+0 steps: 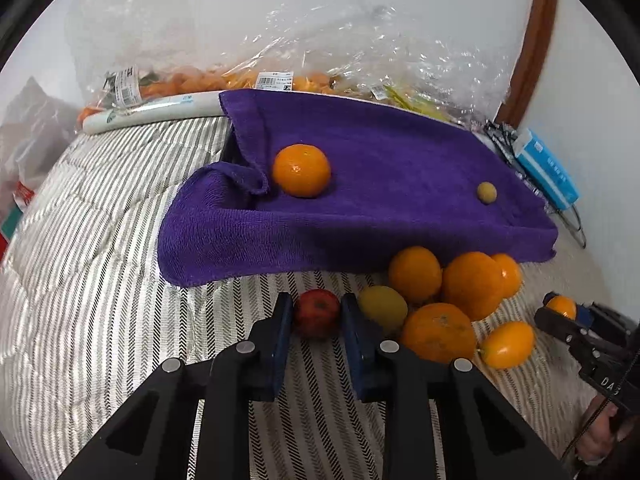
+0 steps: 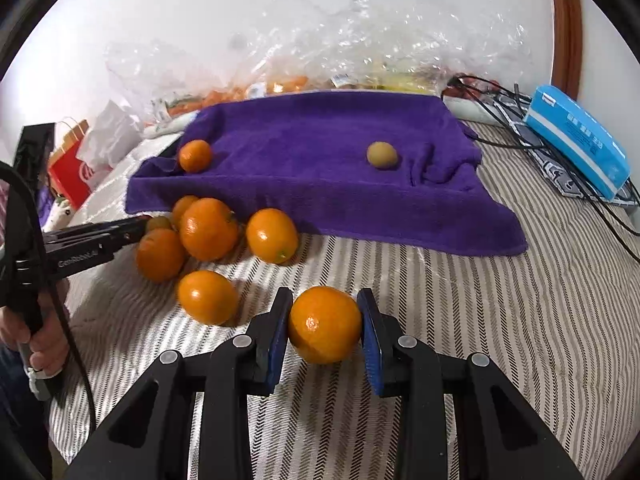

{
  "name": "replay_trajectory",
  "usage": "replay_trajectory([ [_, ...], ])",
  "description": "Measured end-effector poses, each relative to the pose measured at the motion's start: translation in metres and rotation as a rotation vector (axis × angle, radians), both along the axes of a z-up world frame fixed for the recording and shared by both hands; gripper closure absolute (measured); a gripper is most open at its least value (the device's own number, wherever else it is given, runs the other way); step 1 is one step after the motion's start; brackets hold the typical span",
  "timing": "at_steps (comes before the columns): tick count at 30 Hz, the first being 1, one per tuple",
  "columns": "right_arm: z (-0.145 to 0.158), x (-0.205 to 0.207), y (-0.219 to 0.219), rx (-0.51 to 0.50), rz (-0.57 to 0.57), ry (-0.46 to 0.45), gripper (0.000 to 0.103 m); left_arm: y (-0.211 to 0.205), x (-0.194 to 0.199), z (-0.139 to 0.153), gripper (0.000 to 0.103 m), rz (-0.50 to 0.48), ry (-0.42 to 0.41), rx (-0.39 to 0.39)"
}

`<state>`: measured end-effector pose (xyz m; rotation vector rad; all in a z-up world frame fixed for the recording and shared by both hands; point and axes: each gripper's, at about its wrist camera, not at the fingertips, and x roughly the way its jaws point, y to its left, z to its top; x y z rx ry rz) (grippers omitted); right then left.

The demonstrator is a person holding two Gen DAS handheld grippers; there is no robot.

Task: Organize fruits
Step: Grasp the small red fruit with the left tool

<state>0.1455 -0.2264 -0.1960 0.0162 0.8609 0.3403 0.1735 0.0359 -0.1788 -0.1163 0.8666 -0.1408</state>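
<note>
My left gripper (image 1: 317, 314) is shut on a small red apple (image 1: 317, 313) low over the striped bed cover. My right gripper (image 2: 325, 326) is shut on an orange (image 2: 325, 325); it shows at the right edge of the left wrist view (image 1: 562, 307). A purple towel (image 1: 380, 184) lies ahead with one orange (image 1: 302, 175) and a small yellow-green fruit (image 1: 487, 192) on it. Several oranges (image 1: 472, 284) and a yellow fruit (image 1: 383, 307) lie in a pile in front of the towel, right of my left gripper. The pile (image 2: 208, 228) shows left of my right gripper.
Clear plastic bags of fruit (image 1: 280, 80) lie behind the towel against the wall. A blue box (image 2: 576, 140) and black cables (image 2: 500, 100) lie at the right. A red bag (image 2: 74, 168) stands at the left. The striped bed cover (image 2: 480, 320) spreads around.
</note>
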Motion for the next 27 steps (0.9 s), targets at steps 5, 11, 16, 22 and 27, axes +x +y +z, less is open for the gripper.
replay_trajectory([
  [5,0.000,0.001,-0.003,0.023,-0.002,-0.001,0.070,0.007,-0.007,0.004,0.079,0.021,-0.034,-0.052],
  [11,0.002,-0.001,-0.006,0.037,-0.014,-0.017,0.070,0.005,-0.013,0.008,0.079,0.021,-0.071,-0.060],
  [16,0.004,-0.003,-0.009,0.040,-0.038,-0.032,0.070,0.004,-0.019,0.014,0.079,0.021,-0.117,-0.054],
  [22,0.007,-0.006,-0.010,0.023,-0.065,-0.056,0.070,-0.003,-0.029,0.024,0.079,0.009,-0.198,-0.018],
  [27,0.009,-0.009,-0.011,0.023,-0.076,-0.073,0.070,-0.006,-0.032,0.028,0.079,0.008,-0.222,0.000],
])
